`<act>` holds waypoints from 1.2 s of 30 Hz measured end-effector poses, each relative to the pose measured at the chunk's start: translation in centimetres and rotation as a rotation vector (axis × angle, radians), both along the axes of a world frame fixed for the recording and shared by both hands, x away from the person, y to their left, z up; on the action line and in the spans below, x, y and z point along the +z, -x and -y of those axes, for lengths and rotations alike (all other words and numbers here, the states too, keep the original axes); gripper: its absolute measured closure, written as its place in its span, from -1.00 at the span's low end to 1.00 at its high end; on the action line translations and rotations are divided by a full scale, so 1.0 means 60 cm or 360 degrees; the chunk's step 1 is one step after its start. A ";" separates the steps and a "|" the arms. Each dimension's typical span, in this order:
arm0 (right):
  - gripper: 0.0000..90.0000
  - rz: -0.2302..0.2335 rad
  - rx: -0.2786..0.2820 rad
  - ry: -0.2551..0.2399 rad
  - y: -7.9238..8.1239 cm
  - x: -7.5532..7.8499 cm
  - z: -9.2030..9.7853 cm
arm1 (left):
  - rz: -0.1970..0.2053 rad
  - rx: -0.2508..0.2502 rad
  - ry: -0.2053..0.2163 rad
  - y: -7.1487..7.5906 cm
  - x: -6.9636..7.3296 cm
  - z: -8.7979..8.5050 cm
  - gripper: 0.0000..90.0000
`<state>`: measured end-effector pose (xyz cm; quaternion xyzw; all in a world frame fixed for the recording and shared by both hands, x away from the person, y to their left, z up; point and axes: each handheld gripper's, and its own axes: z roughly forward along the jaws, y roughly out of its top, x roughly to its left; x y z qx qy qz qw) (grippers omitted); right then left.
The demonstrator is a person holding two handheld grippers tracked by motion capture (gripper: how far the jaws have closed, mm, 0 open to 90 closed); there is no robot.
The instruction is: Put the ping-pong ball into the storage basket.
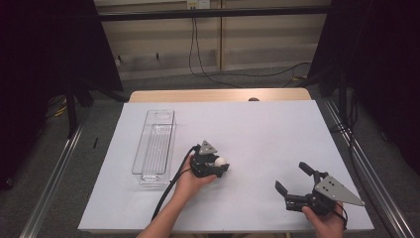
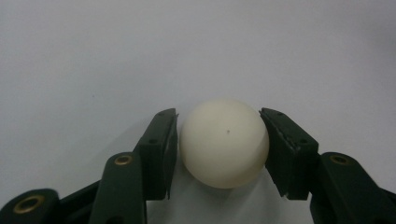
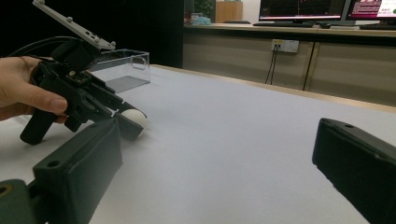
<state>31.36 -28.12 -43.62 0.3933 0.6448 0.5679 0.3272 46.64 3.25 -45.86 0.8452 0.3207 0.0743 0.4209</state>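
A white ball [image 1: 219, 161] rests on the white table cover [image 1: 257, 129] near the middle front. My left gripper [image 1: 217, 164] is shut on it. In the left gripper view the ball [image 2: 224, 144] sits between the two black jaws of the left gripper [image 2: 219, 116], and both pads touch its sides. The right gripper view shows that gripper [image 3: 128, 122] from the side, held in a hand, with the ball [image 3: 136, 116] at its tips. My right gripper [image 1: 291, 176] is open near the front right of the table, and its jaws [image 3: 215, 140] are wide apart around nothing.
A long clear plastic container [image 1: 154, 146] stands on the left part of the table, just left of the left hand; it also appears as the clear box [image 3: 123, 65] behind that hand. Cables trail on the floor beyond the far table edge [image 1: 218, 94].
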 end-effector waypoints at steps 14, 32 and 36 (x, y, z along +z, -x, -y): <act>-0.98 -0.0004 0.0005 0.0000 0.000 0.000 0.001 | -0.0016 -0.0002 0.0002 0.003 0.001 0.001 0.13; -0.98 -0.0009 0.0012 0.0003 -0.002 0.000 0.000 | -0.0035 0.0000 0.0002 0.003 0.017 -0.013 0.14; -0.98 -0.0009 0.0006 -0.0004 -0.001 0.000 -0.001 | -0.0036 -0.0016 0.0009 0.003 0.020 -0.014 0.13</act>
